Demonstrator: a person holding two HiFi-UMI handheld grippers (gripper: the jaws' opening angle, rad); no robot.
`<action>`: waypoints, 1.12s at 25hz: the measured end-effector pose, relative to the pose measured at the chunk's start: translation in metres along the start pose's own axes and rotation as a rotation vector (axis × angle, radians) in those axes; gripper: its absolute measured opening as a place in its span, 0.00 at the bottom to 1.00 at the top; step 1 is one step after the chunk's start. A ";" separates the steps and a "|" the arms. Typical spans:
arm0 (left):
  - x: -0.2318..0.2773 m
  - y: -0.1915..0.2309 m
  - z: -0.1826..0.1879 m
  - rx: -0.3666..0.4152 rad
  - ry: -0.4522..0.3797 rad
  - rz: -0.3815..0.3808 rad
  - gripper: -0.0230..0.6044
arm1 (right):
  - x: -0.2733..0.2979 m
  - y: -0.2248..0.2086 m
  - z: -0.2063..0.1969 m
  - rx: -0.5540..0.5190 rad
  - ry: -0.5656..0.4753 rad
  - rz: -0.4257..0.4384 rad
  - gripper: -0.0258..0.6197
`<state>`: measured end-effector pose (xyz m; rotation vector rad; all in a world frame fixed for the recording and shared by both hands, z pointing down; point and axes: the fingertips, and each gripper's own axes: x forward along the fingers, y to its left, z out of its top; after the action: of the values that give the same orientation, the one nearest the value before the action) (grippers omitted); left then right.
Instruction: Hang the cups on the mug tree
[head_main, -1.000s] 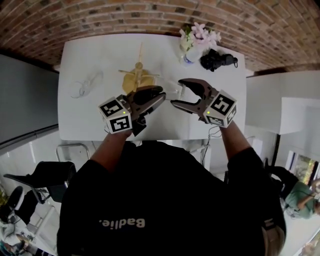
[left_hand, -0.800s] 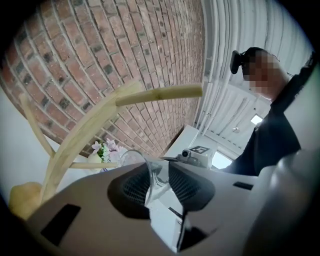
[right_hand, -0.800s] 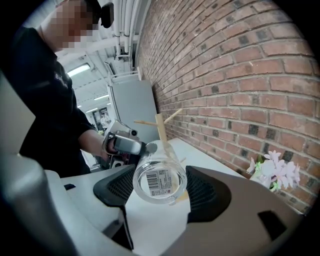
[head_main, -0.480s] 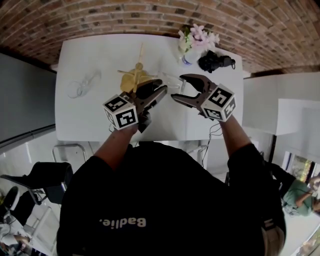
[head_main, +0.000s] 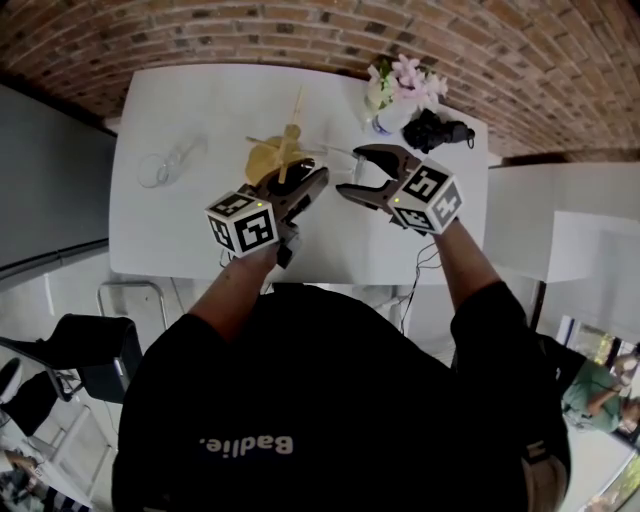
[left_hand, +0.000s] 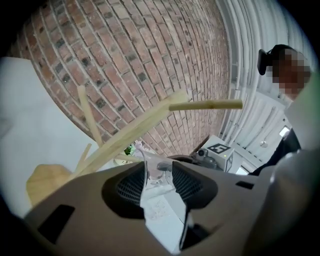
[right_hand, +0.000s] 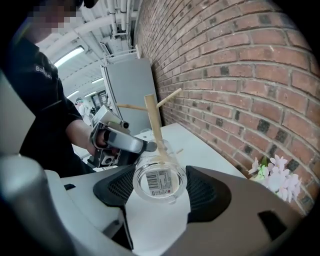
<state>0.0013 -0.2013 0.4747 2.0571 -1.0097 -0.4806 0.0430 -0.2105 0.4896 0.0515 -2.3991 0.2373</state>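
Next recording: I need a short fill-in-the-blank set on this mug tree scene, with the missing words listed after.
The right gripper holds a glass cup with a ____ label on its base.
The mug tree is made of ____.
The wall behind the table is bare ____.
Missing words: barcode; wood; brick.

Red brick wall (head_main: 300, 30) along the far side, white table (head_main: 190, 100) sitting right next to it. Tall grey cabinet (right_hand: 127, 85) further down, dark chair (head_main: 95, 345) on the pale floor (head_main: 60, 290), strip lights (right_hand: 70, 56) overhead.
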 end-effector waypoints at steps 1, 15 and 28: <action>-0.001 0.002 0.001 -0.017 -0.004 0.008 0.28 | 0.001 0.000 0.001 0.003 -0.004 0.004 0.55; -0.018 0.025 0.009 -0.077 -0.023 0.073 0.28 | 0.018 -0.003 0.005 0.048 -0.042 0.048 0.55; -0.025 0.031 0.009 -0.089 -0.023 0.106 0.27 | 0.026 -0.003 0.005 0.054 -0.039 0.058 0.55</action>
<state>-0.0347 -0.1981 0.4932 1.9126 -1.0858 -0.4857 0.0207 -0.2134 0.5038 0.0115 -2.4350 0.3313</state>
